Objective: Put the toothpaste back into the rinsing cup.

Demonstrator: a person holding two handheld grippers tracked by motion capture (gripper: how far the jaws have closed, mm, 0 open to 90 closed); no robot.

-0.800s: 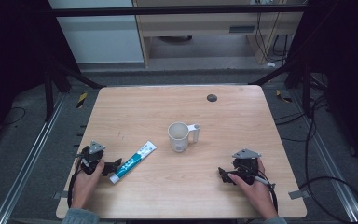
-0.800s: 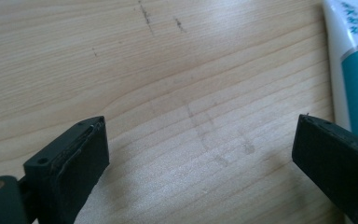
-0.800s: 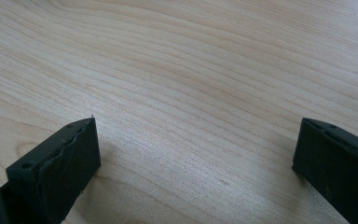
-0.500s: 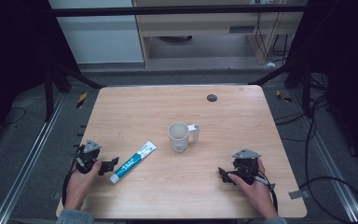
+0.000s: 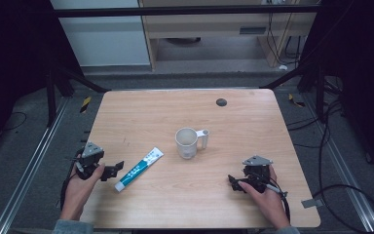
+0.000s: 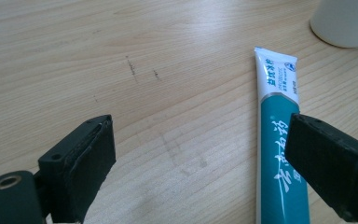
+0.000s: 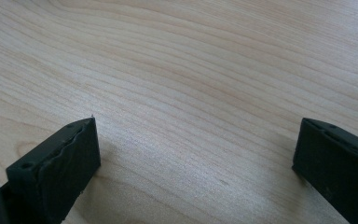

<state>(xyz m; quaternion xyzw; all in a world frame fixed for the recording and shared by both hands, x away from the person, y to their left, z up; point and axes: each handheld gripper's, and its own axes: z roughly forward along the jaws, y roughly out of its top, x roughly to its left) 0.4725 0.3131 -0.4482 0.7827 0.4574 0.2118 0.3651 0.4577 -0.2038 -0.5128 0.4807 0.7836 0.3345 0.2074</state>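
Note:
A white and teal toothpaste tube (image 5: 139,168) lies flat on the wooden table (image 5: 165,112), left of centre. My left gripper (image 5: 114,170) rests on the table just left of the tube's lower end, jaws open and pointing at it. In the left gripper view the tube (image 6: 275,116) runs under the right jaw of the left gripper (image 6: 200,135), with bare wood between the jaws. A white mug (image 5: 187,142) with its handle to the right stands upright mid-table. My right gripper (image 5: 233,181) sits open at the front right; the right gripper (image 7: 198,140) has bare wood between its jaws.
A small dark round spot (image 5: 221,102) lies near the table's far edge. The mug's base (image 6: 345,21) stands beyond the tube's crimped end. Dark floor, metal rails and cables surround the table, with a shelf unit behind it.
My left hand and gripper have shifted slightly to the left. The tube, the mug and the right gripper stay where they were.

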